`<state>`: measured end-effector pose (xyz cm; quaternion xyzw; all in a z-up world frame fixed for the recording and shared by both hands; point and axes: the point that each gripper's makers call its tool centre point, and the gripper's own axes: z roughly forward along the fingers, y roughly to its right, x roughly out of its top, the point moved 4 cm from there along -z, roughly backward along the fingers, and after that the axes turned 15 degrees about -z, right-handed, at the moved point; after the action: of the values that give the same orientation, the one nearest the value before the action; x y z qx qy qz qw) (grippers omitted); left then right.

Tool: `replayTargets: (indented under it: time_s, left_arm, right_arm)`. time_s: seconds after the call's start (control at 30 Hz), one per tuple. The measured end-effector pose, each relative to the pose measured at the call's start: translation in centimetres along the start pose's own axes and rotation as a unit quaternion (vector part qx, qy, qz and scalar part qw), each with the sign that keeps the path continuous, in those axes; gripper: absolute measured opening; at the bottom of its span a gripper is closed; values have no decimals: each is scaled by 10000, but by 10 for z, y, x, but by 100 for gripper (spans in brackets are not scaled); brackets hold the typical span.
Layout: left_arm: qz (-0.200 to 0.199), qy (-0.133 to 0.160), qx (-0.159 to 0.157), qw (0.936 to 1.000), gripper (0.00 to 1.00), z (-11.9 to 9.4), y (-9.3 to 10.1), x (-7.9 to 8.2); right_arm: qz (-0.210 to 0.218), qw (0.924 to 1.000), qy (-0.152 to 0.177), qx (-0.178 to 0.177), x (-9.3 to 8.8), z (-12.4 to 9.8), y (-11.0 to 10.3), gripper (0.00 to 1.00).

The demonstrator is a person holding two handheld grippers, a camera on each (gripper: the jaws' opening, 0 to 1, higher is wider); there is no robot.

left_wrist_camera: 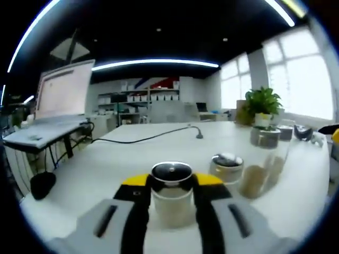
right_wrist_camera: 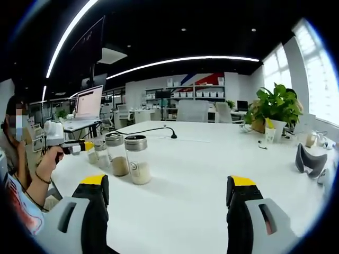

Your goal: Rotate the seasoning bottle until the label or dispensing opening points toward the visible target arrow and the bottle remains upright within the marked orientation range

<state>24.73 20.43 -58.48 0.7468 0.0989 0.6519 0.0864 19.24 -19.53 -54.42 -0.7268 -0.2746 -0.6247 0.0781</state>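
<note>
A glass seasoning bottle (left_wrist_camera: 170,205) with a black lid and pale powder stands upright on the white table (left_wrist_camera: 106,169). My left gripper (left_wrist_camera: 171,182) is shut on it, its yellow-tipped jaws pressed to both sides. In the right gripper view that bottle (right_wrist_camera: 92,154) is the far-left one, with the left gripper (right_wrist_camera: 74,146) held by a person's hand (right_wrist_camera: 50,159). My right gripper (right_wrist_camera: 168,186) hangs open over the table, nothing between its jaws. Two more steel-lidded bottles (right_wrist_camera: 139,159) (right_wrist_camera: 117,154) stand just left of it.
Other jars (left_wrist_camera: 226,168) (left_wrist_camera: 263,159) stand right of the held bottle. A black cable (left_wrist_camera: 153,136) crosses the table. A potted plant (right_wrist_camera: 273,114) and a grey holder (right_wrist_camera: 310,160) sit at the right. A laptop (left_wrist_camera: 61,95) stands on a side stand at the left.
</note>
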Motion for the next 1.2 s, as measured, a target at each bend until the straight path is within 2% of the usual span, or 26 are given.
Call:
replayTargets:
  time_s: [0.2,0.33,0.4,0.43,0.5,0.6,0.67,0.7,0.73,0.77,0.83,0.93,0.97,1.03,1.1,1.17,1.2]
  left_arm:
    - [-20,-75,6,10000,33,-1,0,0]
    - [298,-29,-57,9995,34,-1,1,0]
    - [372,32,172,9992,42,-4,-6,3]
    - [401,53,253,9989,51,-5,-9,4]
    - [341,38,215,9992,58,-7,-14,5]
    - [52,131,-245,9996,55,-14,-11,10]
    - [15,201,-679,9975,56,-16,-8,17]
    - [-25,187,-848,9962,56,-17,-9,20]
    - [140,91,-1131,9934,57,-16,-8,21]
    - [151,16,-1269,9918,56,-14,-9,22]
    - [287,-118,-1658,9857,53,-13,-7,22]
    - [-160,-221,-2338,9719,50,-10,0,26]
    - [-346,-218,-2604,9646,50,-8,2,28]
    - [-385,-387,-3039,9511,50,-4,6,29]
    - [-384,-546,-3192,9453,50,-2,5,28]
    - [-353,-537,-3244,9437,50,2,2,30]
    - [-383,-620,-3261,9425,50,5,-1,30]
  right_arm:
    - [36,10000,-35,11,-2,1,0,94]
    - [29,10000,-44,7,-2,2,0,94]
    - [41,10000,-63,41,-3,2,-1,93]
    - [51,10000,-66,50,-3,3,-1,93]
    - [69,9999,-89,77,-4,4,-2,93]
    - [69,9999,-99,91,-5,4,-3,93]
    - [70,9999,-86,97,-4,4,-4,93]
    - [71,9999,-81,106,-4,5,-5,93]
    - [72,9999,-77,117,-4,5,-5,93]
    - [64,9998,-80,148,-4,6,-7,94]
    - [58,9997,-115,209,-5,9,-10,94]
    - [24,9996,-131,239,-5,9,-12,94]
    - [13,9996,-127,237,-4,9,-12,94]
    - [-2,9997,-128,211,-4,8,-11,94]
    - [-15,9997,-134,184,-4,8,-9,94]
    - [-20,9998,-130,168,-4,8,-8,94]
    - [-11,9998,-131,164,-4,9,-8,94]
